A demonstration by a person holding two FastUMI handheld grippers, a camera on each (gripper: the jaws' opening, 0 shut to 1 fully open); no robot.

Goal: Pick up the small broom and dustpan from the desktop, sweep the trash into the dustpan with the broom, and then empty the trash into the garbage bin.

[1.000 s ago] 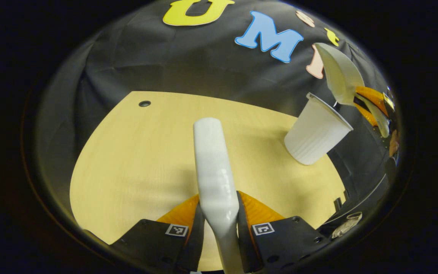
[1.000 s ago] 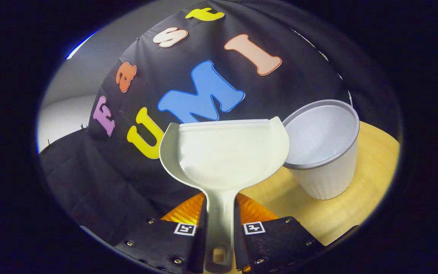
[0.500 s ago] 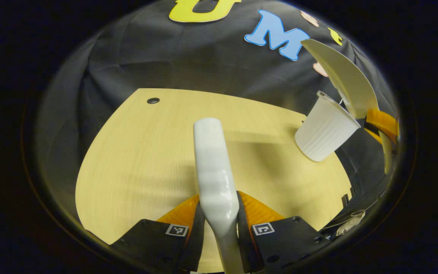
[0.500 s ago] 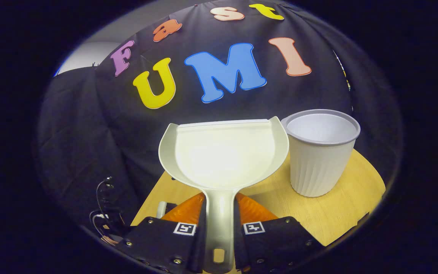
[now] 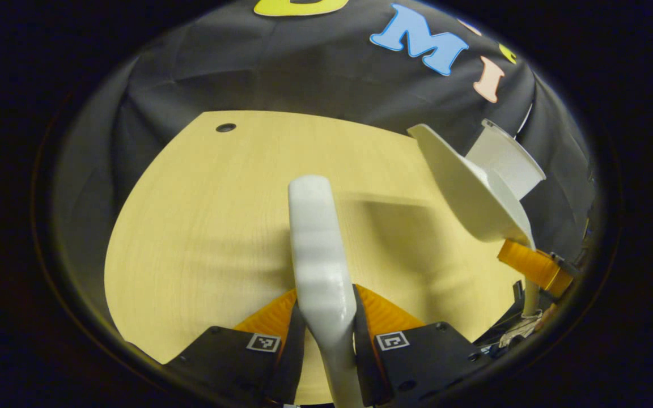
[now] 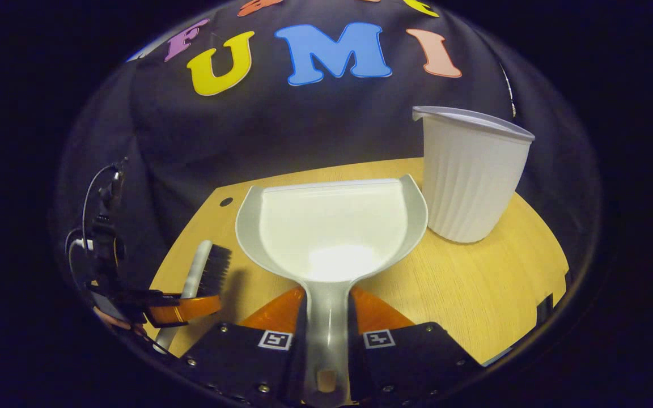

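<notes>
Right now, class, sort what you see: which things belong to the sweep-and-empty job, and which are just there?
Part of the job:
- broom, gripped by the left gripper
- dustpan, gripped by the right gripper
- ribbed white bin, standing on the desktop

Just there:
- cables at the desktop's left side
- small hole in the desktop
</notes>
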